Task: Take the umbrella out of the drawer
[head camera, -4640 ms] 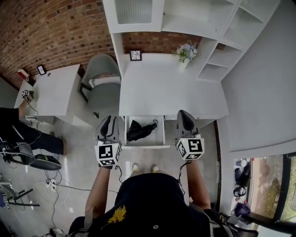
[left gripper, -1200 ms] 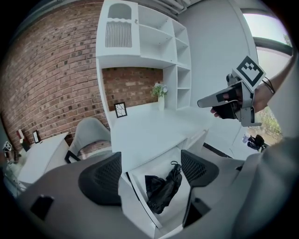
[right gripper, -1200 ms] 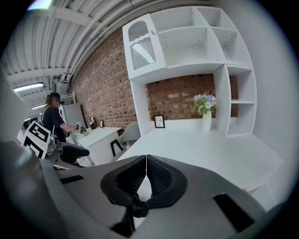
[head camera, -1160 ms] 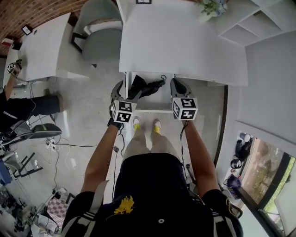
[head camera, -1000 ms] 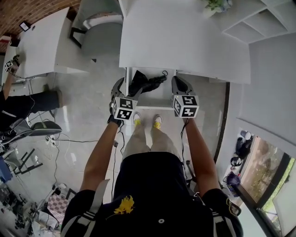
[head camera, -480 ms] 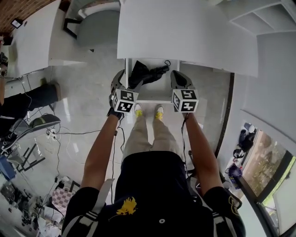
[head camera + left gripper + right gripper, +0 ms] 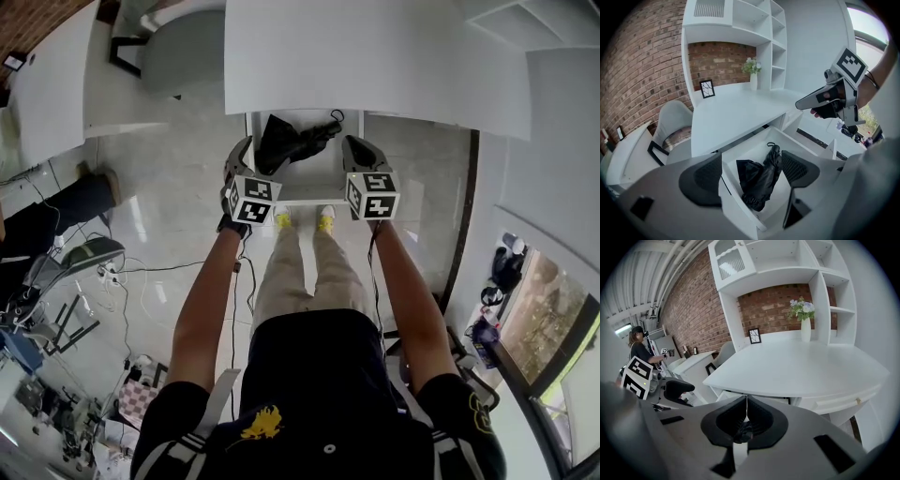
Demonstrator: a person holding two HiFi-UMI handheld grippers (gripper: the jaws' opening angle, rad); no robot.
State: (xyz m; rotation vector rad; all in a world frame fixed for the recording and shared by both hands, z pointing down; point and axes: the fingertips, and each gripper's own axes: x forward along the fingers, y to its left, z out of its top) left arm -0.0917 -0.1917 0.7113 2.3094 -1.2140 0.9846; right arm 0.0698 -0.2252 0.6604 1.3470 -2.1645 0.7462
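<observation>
Both grippers had drawn in toward the open drawer [image 7: 314, 180] since a few seconds before, and the white desk [image 7: 356, 56] now filled the top of the head view. We held the left gripper [image 7: 244, 150] at the drawer's left front corner and the right gripper [image 7: 358, 148] at its right side, the two level with each other. The black folded umbrella [image 7: 291, 139] lay inside the drawer, toward its left, with the strap end pointing to the back right.

In the left gripper view, the left gripper [image 7: 751, 157] had its jaws spread wide and gripped nothing. The umbrella [image 7: 761, 177] showed between them, down in the drawer [image 7: 736, 213], untouched. In the right gripper view, the right gripper [image 7: 746, 416] had its jaws pressed together and empty, aimed at the desk [image 7: 801, 366] edge.
</observation>
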